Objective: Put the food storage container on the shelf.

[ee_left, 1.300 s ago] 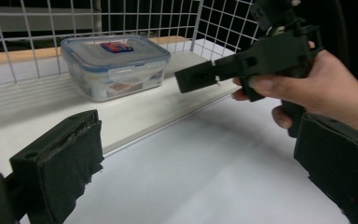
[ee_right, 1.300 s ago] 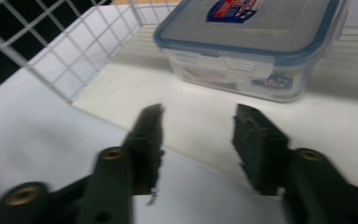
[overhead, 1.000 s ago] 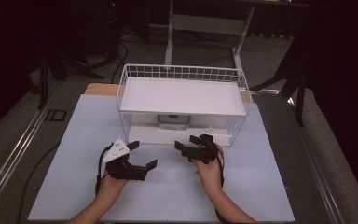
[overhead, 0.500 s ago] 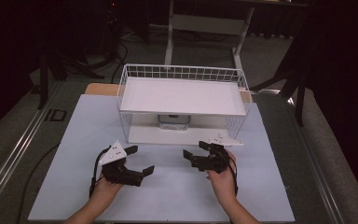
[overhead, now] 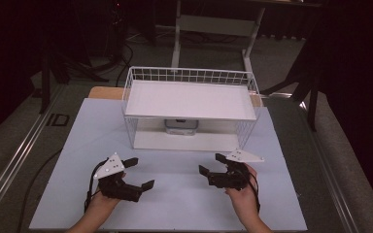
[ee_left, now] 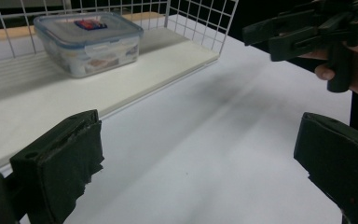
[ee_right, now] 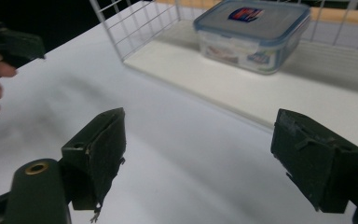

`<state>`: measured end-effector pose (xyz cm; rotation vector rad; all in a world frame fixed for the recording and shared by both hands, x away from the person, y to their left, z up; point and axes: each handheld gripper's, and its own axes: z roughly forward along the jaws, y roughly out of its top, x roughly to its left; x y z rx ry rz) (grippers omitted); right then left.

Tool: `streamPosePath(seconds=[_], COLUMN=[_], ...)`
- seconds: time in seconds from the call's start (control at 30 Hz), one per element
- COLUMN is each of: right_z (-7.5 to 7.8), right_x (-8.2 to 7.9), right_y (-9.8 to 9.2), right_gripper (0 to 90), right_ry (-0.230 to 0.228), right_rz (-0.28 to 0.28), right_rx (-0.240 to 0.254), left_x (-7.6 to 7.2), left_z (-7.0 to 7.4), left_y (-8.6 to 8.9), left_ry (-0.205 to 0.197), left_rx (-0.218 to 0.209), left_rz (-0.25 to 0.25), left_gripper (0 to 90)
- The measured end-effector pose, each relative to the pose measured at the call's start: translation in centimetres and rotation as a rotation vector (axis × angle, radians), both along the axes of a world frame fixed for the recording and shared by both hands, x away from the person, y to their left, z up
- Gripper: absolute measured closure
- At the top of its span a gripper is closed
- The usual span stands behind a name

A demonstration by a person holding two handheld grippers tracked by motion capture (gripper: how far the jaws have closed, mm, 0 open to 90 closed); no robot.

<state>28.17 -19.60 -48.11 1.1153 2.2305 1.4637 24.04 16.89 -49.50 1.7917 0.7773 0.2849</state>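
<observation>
- Left gripper [overhead: 140, 173]: jaws spread wide, nothing held; carried low over the table [overhead: 184, 204], near the front edge.
- Right gripper [overhead: 212, 164]: jaws likewise wide apart and empty, held opposite, well apart from the left.
- Change noted: one second ago both grippers were closer together and nearer the rack [overhead: 192, 108]; they are now drawn back toward the person and spread outward. This is judged a retreat or reset, not an approach.
- Box [ee_right: 251, 33]: clear, blue-rimmed lid on, seated on the rack's lower shelf, untouched and well apart from both grippers.
- Writing: a red-and-blue lid label [ee_right: 242, 14] is seen, unreadable; "ID" [overhead: 54, 119] is read on the floor at left.
</observation>
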Motion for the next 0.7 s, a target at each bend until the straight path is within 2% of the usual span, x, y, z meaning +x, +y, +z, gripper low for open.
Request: streamPosePath(seconds=[0.2, 0.3, 0.33, 0.4, 0.57, 0.7], right_z=[-0.3, -0.5, -0.5, -0.6, -0.5, -0.5], right_x=[-0.9, -1.0, -1.1, -1.3, -2.0, -2.7], right_y=[-0.9, -1.4, -1.6, -1.9, -3.1, -3.7], right_gripper=[17.7, 17.7, 17.7, 17.7, 17.8, 17.8], right_ry=[0.020, 0.019, 0.018, 0.015, 0.007, -0.004], right_rz=[0.019, 0.031, 0.030, 0.028, 0.049, 0.079], right_rx=[0.027, 0.025, 0.024, 0.019, 0.007, -0.023], left_x=[-0.4, -0.7, -0.9, -1.1, -1.2, -1.3], left_z=[-0.2, -0.4, -0.4, -0.6, -1.2, -1.2], left_y=[0.5, 0.7, 0.7, 0.8, 1.5, 2.0], left_ry=[0.003, 0.000, 0.000, -0.001, 0.017, 0.003], left_rx=[-0.012, -0.037, -0.033, -0.020, -0.028, -0.034], left_rz=[-0.009, -0.051, -0.058, -0.059, -0.052, -0.035], left_gripper=[2.1, 2.1, 2.1, 2.1, 2.1, 2.1])
